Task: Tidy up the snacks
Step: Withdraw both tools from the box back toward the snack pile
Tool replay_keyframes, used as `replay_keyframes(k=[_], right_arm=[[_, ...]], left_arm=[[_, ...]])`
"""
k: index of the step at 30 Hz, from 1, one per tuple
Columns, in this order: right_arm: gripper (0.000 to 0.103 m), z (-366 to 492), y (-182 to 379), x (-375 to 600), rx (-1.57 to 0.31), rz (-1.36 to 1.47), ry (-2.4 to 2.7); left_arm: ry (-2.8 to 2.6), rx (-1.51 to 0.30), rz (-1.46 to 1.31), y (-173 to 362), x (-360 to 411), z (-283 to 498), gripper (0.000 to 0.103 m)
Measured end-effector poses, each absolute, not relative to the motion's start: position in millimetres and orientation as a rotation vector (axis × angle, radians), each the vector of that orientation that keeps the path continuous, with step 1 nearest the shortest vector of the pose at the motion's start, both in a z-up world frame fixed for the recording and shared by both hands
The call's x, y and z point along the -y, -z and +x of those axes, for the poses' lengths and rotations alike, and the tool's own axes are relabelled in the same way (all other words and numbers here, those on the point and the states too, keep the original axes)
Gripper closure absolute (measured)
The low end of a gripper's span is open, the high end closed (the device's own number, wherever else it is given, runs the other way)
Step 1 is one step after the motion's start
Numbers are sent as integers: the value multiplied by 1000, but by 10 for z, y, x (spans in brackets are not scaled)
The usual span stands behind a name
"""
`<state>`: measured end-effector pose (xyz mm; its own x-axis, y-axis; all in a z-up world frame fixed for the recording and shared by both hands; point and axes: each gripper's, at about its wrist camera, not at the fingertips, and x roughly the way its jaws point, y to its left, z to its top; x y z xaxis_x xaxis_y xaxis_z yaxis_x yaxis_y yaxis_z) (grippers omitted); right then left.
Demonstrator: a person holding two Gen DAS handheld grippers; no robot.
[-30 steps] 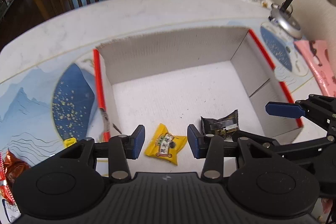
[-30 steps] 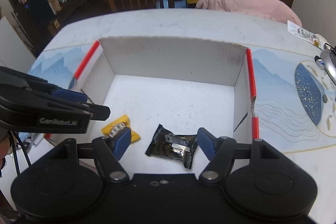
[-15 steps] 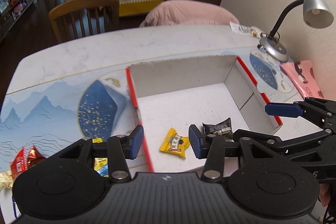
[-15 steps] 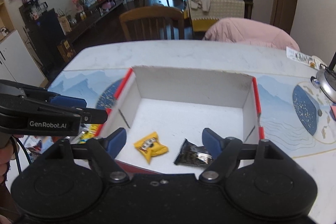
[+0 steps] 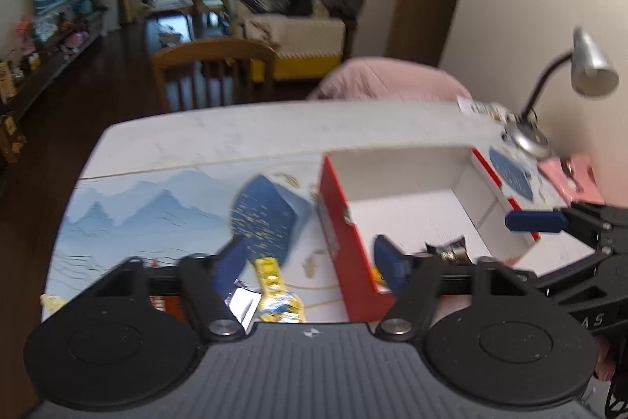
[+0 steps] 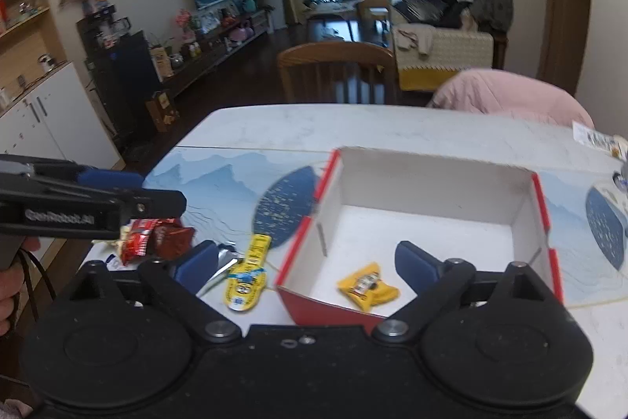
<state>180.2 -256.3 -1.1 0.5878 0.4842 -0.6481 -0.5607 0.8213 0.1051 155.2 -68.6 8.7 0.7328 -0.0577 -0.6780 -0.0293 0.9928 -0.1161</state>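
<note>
The left hand-held gripper [image 5: 310,264] fills the bottom of its own view with its jaws spread wide and nothing between the blue pads; its jaws have just been opening. Its left fingertip [image 5: 231,264] sits over the counter [image 5: 219,132] and its right fingertip [image 5: 388,266] over the near left corner of the box [image 5: 341,234], a white carton with red outer walls lying right of centre. A black snack packet [image 5: 447,250] shows low inside the box, partly hidden behind the gripper's right finger. Outside the box, at lower centre, a yellow snack wrapper [image 5: 274,281] lies on the counter just beside a silvery packet [image 5: 243,301]. In the right wrist view the right hand-held gripper [image 6: 306,264] is also spread wide and empty, and its jaws too have just been opening. A yellow candy packet [image 6: 367,285] rests on the box floor between its fingers, near the red front wall, untouched by the pads. Left of the box, the yellow wrapper and silvery packet lie by the left fingertip [image 6: 196,262], and a red snack bag [image 6: 153,236] sits further left, just under the other gripper's arm. A desk lamp [image 5: 581,73] stands at the right edge of the left wrist view.
</note>
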Motion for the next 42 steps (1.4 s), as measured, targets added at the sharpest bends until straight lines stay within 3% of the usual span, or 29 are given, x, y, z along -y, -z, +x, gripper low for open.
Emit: replay_keyframes(k=[12, 32, 42], right_arm=[[0, 1506, 64, 2107, -696, -118, -727], [1, 1418, 742, 1589, -835, -246, -774], [8, 1597, 1075, 1397, -885, -294, -777]], left_arm=[[-79, -721, -164, -9, 82, 1035, 23], [-146, -857, -105, 1063, -61, 529, 23], [-96, -940, -77, 1451, 77, 637, 23]])
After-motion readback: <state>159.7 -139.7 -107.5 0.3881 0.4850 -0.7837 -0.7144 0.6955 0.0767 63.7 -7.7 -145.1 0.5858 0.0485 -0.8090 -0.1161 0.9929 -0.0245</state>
